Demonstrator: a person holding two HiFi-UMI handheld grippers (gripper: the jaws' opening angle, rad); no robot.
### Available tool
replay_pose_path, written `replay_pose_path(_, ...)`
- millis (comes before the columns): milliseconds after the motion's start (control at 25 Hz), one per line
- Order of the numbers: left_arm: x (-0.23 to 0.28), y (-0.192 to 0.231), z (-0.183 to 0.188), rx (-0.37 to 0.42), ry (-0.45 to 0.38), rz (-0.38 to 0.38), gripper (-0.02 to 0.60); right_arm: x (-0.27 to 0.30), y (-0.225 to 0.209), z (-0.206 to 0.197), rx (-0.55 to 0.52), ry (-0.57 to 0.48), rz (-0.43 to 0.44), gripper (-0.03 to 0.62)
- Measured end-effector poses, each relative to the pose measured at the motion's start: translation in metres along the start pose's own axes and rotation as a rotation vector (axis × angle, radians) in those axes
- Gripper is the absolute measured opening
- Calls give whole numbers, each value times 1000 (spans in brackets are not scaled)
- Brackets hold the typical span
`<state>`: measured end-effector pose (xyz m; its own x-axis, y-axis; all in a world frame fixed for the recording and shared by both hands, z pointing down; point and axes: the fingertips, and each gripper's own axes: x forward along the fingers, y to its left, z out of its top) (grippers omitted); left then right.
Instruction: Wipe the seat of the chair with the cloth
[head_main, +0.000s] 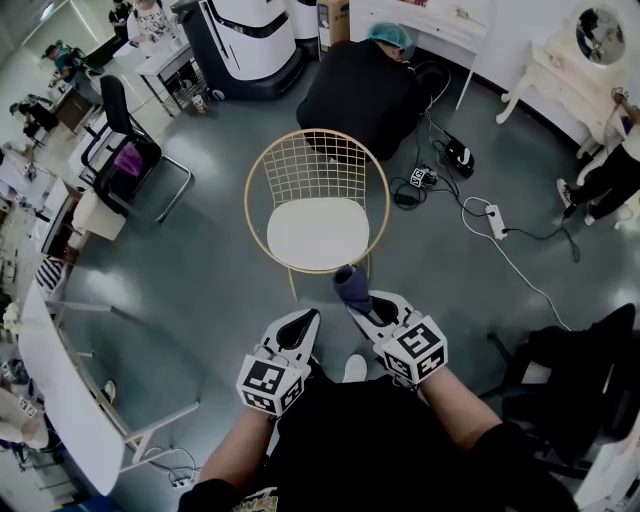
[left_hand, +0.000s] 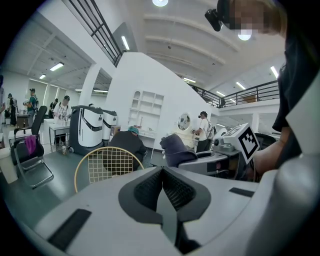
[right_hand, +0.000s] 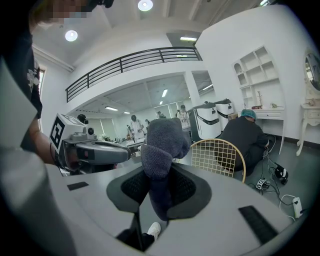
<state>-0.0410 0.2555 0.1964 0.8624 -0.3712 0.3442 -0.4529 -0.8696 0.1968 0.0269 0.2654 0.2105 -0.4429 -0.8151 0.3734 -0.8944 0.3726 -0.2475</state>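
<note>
A gold wire chair (head_main: 317, 200) with a white round seat (head_main: 318, 232) stands on the grey floor ahead of me. My right gripper (head_main: 362, 303) is shut on a dark blue-grey cloth (head_main: 352, 287), which sticks up from its jaws just short of the seat's near edge. In the right gripper view the cloth (right_hand: 161, 150) fills the jaws and the chair back (right_hand: 218, 155) shows behind it. My left gripper (head_main: 297, 330) is held beside it, lower left, shut and empty; the left gripper view shows the chair back (left_hand: 106, 165) and the cloth (left_hand: 176, 148).
A person in black (head_main: 365, 85) crouches behind the chair, beside cables and a power strip (head_main: 495, 220). A black office chair (head_main: 130, 150) stands at left, a white table (head_main: 60, 370) at lower left, a white machine (head_main: 250, 40) at the back, dark furniture (head_main: 575, 370) at right.
</note>
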Motion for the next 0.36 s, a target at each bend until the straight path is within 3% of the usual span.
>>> replay_pose_path(360,-1,3,2,12,1,-6,17,3,1,3,0,-3,-3,101)
